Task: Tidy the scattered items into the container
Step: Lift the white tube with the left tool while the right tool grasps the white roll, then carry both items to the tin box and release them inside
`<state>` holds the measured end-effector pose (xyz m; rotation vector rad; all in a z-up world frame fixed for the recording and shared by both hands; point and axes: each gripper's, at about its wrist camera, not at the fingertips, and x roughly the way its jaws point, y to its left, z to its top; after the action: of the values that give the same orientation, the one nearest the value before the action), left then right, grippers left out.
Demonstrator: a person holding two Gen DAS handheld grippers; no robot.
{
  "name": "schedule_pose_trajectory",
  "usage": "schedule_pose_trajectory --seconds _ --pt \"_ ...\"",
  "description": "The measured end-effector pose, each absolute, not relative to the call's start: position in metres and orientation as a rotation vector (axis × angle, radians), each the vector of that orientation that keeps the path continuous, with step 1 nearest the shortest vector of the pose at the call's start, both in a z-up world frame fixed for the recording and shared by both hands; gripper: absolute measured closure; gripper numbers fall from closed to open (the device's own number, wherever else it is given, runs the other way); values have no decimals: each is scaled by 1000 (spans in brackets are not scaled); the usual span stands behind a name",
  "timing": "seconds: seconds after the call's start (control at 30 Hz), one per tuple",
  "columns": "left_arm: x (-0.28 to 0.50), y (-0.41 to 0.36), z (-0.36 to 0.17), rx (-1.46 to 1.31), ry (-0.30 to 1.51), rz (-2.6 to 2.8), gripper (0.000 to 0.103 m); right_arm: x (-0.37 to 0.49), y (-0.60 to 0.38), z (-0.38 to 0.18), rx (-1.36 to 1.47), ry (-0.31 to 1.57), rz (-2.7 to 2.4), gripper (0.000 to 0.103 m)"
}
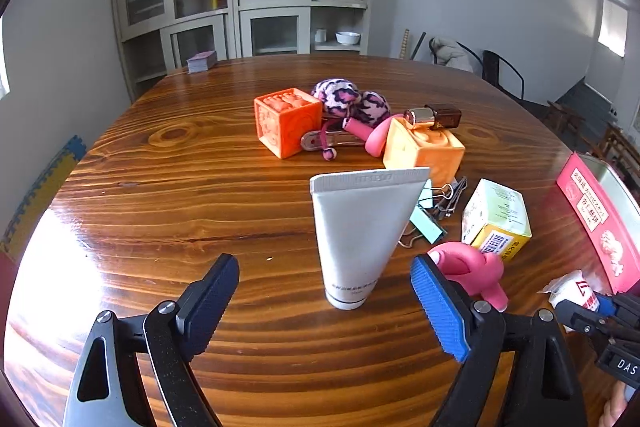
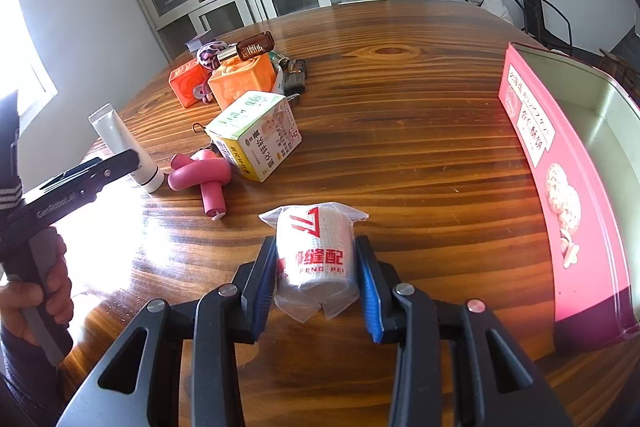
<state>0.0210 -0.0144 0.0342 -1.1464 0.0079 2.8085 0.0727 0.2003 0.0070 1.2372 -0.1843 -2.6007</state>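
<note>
Plastic-wrapped white roll with red printed characters [image 2: 316, 259] sits on the brown striped wooden table [image 2: 420, 147], gripped between the blue-padded fingers of the right gripper [image 2: 316, 281], whose jaws press against both of its sides. Loose clear wrap sticks out above and below the roll; part of the red print is hidden by the left finger.

Beyond it, to the right, lies the pink rectangular tin container [image 2: 568, 187], its pale inside showing and its far end cut off by the picture edge.

Seen from the left wrist, the left gripper [image 1: 324, 303] stands wide, holding nothing. Between its fingers, untouched, a white plastic squeeze tube [image 1: 356, 235] stands on its cap with the crimped end up. A pink rubbery loop-shaped toy [image 1: 476, 271] lies partly behind the blue-padded right finger [image 1: 440, 311]. Farther out are a green and yellow cardboard box [image 1: 498, 219], mint binder clips [image 1: 428, 223], two orange embossed cubes [image 1: 286, 121], and a small brown bottle with a gold cap [image 1: 434, 117].
</note>
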Motion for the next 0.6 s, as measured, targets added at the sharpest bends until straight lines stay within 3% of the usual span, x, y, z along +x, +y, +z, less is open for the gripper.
schedule_pose_trajectory --seconds 0.23,0.27,0.3,0.33,0.6 --pt "7 4 20 -1251 10 2825 14 76 199 7 1238 -173 -2600 61" --pt "3 3 18 -1269 -22 2824 17 76 199 7 1237 -175 -2599 61" --pt "0 0 17 -1280 -67 2811 29 76 199 7 1237 -177 -2598 61" --pt "-3 -1 14 -1302 -100 2787 69 77 200 7 1236 -180 -2598 61" --pt "21 -11 34 -1186 -178 2836 70 90 204 23 1063 -197 -2660 63"
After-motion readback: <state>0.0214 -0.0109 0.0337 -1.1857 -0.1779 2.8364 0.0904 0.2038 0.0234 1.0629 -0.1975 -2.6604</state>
